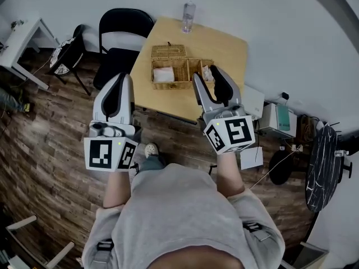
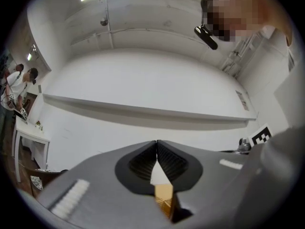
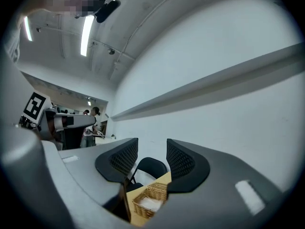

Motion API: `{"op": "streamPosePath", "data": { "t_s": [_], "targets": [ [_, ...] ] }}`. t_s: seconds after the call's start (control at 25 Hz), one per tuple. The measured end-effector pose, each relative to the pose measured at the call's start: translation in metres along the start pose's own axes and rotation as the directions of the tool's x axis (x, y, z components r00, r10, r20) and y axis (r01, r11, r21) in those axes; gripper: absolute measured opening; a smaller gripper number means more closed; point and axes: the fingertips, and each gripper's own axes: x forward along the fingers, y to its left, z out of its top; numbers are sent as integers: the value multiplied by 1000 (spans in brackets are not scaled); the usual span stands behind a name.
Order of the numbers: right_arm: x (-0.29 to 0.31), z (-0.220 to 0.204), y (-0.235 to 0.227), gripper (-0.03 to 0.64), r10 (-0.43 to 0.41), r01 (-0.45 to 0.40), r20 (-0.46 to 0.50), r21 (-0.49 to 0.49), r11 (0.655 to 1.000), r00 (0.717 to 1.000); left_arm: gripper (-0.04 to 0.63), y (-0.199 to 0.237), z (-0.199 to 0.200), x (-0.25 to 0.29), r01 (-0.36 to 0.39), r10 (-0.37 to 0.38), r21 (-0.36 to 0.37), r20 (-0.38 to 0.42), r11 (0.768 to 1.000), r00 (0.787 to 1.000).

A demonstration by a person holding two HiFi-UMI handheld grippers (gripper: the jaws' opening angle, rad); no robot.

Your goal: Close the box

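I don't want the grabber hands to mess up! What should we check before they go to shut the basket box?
1. Box shut? Not ok: the wicker box has its lid standing open at the back.
2. Right gripper ready? Ok: jaws apart, nothing between them.
3. Left gripper free? Ok: jaws together, holding nothing.
4. Contents below the rim? Cannot tell: white things lie inside.
5. Bottle out of the way? Ok: it stands apart from the box, at the far edge of the table.
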Motion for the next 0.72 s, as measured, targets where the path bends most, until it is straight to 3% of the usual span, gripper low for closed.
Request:
{"op": "streamPosePath", "data": {
  "t_s": [0.2,0.52,0.72],
  "targets": [
    [38,-18,-1,187,-59,54,-59,-88,995,996,60,29,-12,31,53,-53,1,-24,999,998],
    [91,-28,2,161,-82,81,-66,-17,997,994,60,72,-26,70,127,-128,-13,-39,992,991],
    [120,-40,1,156,-99,95,-108,-38,995,989,60,95,-37,88,154,-155,-27,-49,988,987]
  ]
}}
